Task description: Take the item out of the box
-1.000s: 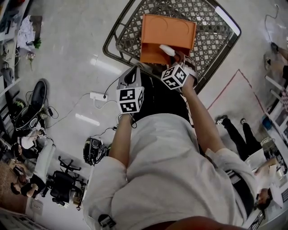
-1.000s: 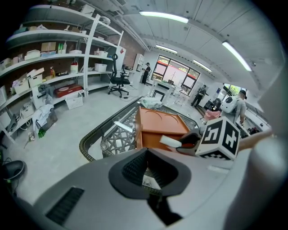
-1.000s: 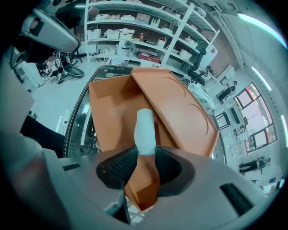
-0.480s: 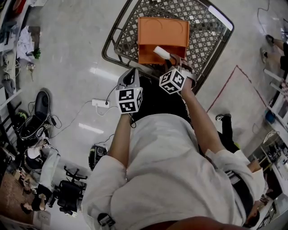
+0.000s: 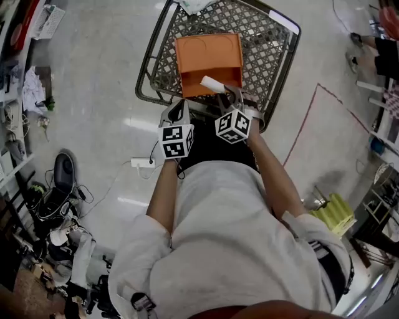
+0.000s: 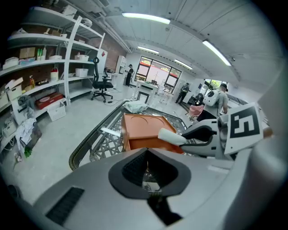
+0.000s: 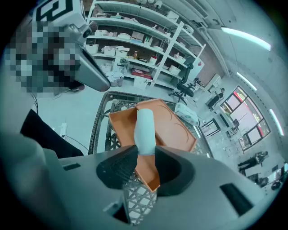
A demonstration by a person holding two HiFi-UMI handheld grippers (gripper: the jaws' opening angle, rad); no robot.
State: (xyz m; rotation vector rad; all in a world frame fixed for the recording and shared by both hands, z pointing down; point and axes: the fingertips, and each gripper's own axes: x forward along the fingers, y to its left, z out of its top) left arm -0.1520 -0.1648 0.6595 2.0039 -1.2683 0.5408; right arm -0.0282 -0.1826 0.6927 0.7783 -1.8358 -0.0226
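Note:
An orange box (image 5: 209, 56) lies open in a mesh shopping cart (image 5: 144, 68). My right gripper (image 5: 225, 93) is shut on a white cylindrical item (image 5: 211, 83), holding it above the box's near edge. In the right gripper view the item (image 7: 145, 130) sticks out from between the pads of the right gripper (image 7: 146, 157), with the box (image 7: 173, 128) beneath. My left gripper (image 5: 181, 104) hovers at the cart's near rim, left of the right one, with nothing in it. In the left gripper view, the pads of the left gripper (image 6: 146, 164) meet; beyond are the box (image 6: 144, 130) and the item (image 6: 171, 136).
A white bag (image 5: 193, 5) lies at the cart's far end. On the floor are a power strip (image 5: 142, 163) with cables at the left and a red tape line (image 5: 305, 118) at the right. Shelves (image 6: 49, 72) and clutter line the left side.
The head view has shifted, so cart and box now sit higher and further left. The right gripper still holds the white item, now nearer the box's near edge. The left gripper keeps its place.

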